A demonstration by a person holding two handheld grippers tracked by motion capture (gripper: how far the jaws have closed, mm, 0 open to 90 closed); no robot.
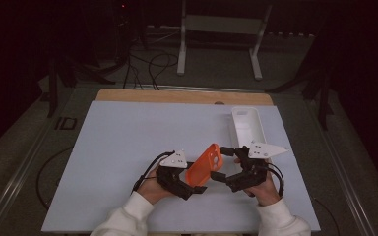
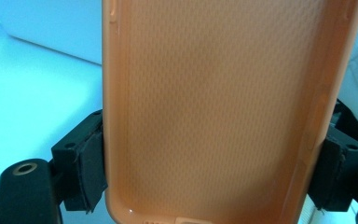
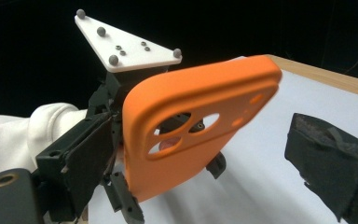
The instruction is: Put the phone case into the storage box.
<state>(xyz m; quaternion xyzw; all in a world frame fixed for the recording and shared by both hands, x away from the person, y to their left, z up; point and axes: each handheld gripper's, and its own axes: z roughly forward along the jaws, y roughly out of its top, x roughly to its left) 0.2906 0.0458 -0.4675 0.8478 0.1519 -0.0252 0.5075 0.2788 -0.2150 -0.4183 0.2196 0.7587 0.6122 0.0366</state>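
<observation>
An orange phone case [image 1: 204, 167] hangs tilted above the white table, its camera-hole end up and to the right. My left gripper [image 1: 193, 181] is shut on its lower end. In the left gripper view both black pads [image 2: 91, 168] press the long sides of the case [image 2: 214, 107], whose inner face is turned to the camera. My right gripper [image 1: 221, 163] stands open around the upper end. In the right gripper view the case [image 3: 200, 121] sits close to the left jaw, and the right pad [image 3: 331, 163] is well clear of it. The left gripper's three-cornered plate [image 3: 121, 46] rises behind.
A long white tray [image 1: 235, 125] lies at the back right of the white table top [image 1: 128, 147]. A wooden strip [image 1: 177, 96] runs along the far edge. Beyond it, cables and a white stand [image 1: 182, 49] are on the floor.
</observation>
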